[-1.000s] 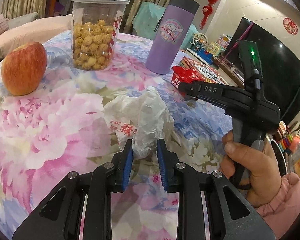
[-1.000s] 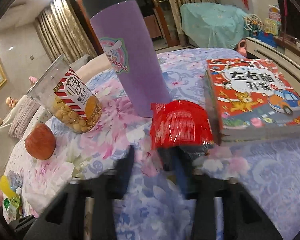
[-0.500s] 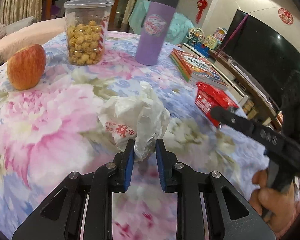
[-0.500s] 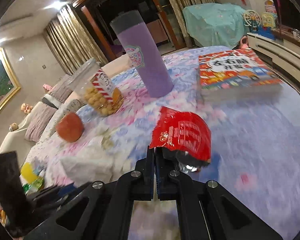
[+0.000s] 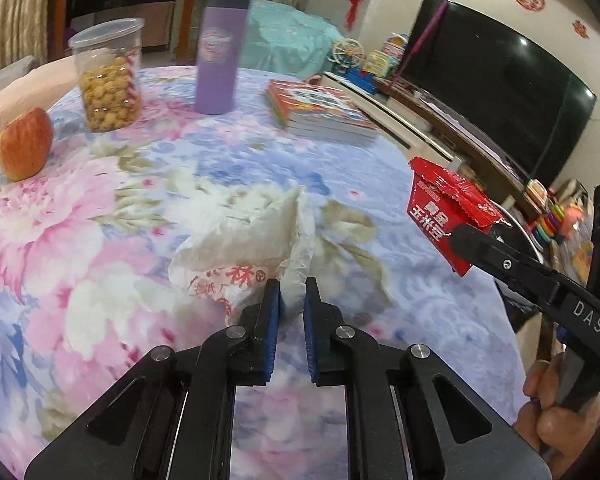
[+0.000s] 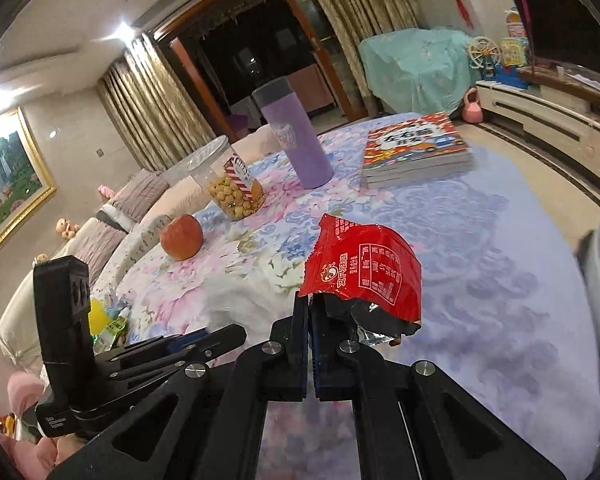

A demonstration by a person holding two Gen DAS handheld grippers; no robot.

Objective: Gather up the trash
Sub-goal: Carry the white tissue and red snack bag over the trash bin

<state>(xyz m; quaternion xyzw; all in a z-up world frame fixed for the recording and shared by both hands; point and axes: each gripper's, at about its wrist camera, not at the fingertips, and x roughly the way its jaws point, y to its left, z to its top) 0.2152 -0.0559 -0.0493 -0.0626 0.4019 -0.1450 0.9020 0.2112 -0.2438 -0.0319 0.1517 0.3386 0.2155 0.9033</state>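
both pieces of trash are now off their old spots: my right claw (image 6: pixel 309 312) is clamped on the red snack wrapper (image 6: pixel 364 272) and has carried it up clear of the tabletop (image 5: pixel 228 168); my left claw (image 5: pixel 287 300) has just been closing and now pinches the crumpled white paper bag (image 5: pixel 244 248). i judge a bin comes next. floral cloth, living room: television (image 5: pixel 496 80), books (image 5: pixel 320 108), purple tumbler (image 5: pixel 220 52), snack jar (image 5: pixel 110 76), apple (image 5: pixel 24 144).

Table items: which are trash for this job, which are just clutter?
Job:
- crumpled white bag, pinched by the left hand-held gripper, whose jaws have just been closing
- red snack wrapper, clamped in the right hand-held gripper

Clutter:
- apple
- snack jar
- purple tumbler
- books
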